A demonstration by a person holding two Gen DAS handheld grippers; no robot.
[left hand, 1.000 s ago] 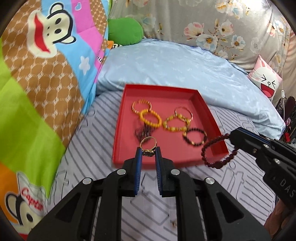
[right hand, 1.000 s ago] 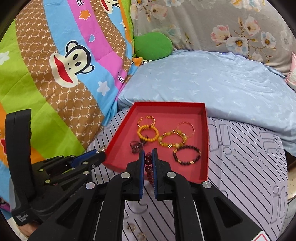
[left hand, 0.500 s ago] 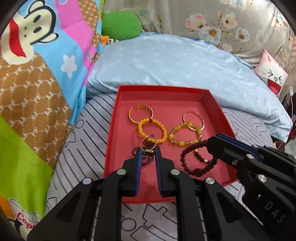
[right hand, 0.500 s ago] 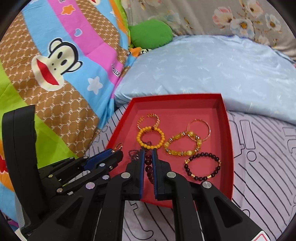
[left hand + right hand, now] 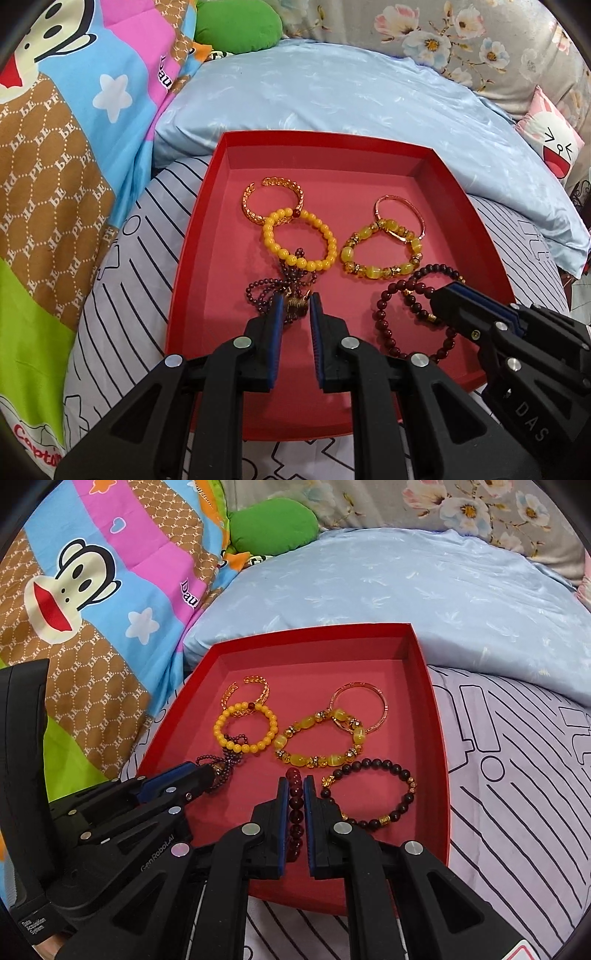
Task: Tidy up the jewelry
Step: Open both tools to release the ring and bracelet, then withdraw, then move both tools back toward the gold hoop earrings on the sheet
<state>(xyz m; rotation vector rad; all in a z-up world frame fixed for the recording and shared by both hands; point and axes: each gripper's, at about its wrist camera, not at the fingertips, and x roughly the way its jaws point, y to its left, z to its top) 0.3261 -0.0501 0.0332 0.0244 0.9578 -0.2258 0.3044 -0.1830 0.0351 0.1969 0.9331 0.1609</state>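
Both grippers low over the red tray (image 5: 458, 195), on the bed. Left gripper (image 5: 296, 308) nearly closed, pinching a small gold ring (image 5: 295, 306) right above the tangled dark bead string (image 5: 266, 291) — probably brought down low to set it gently in the tray. Right gripper (image 5: 295, 794) clamped tight on a dark red bead bracelet (image 5: 294, 812), dangling between the pads over the tray's near part, likely headed down beside the black bead bracelet (image 5: 373, 794). Count in the tray, lying flat: one gold cuff (image 5: 271, 199), one yellow bead bracelet (image 5: 299, 240), one amber bracelet (image 5: 380, 251), one thin bangle (image 5: 400, 214), one black bracelet, one dark string. Six resting, two more held.
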